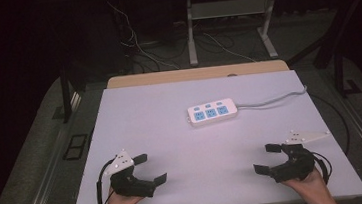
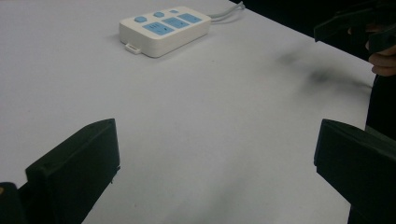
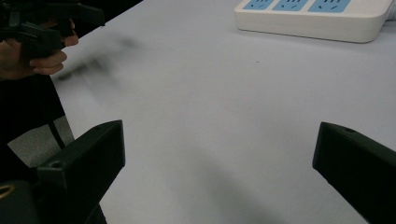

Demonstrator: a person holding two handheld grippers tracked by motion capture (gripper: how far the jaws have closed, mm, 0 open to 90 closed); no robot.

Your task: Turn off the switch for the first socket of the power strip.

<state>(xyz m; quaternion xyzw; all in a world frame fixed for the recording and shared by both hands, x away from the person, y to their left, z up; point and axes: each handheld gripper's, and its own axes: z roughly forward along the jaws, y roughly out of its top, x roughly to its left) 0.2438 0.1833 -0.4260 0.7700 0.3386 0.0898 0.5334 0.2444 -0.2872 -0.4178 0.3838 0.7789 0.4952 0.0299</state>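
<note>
White table (image 1: 176,183), power strip (image 1: 211,112) well beyond both tools

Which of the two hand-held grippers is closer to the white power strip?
Right, though only slightly. The right hand-held gripper sits open at the near right edge, the left hand-held gripper open at the near left; the power strip lies mid-table, a bit right of centre.

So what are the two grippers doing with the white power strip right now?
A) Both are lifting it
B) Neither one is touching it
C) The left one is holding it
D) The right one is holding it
B: the power strip lies alone mid-table, while the left gripper and right gripper sit open near the table's near edge, well apart from it.
</note>
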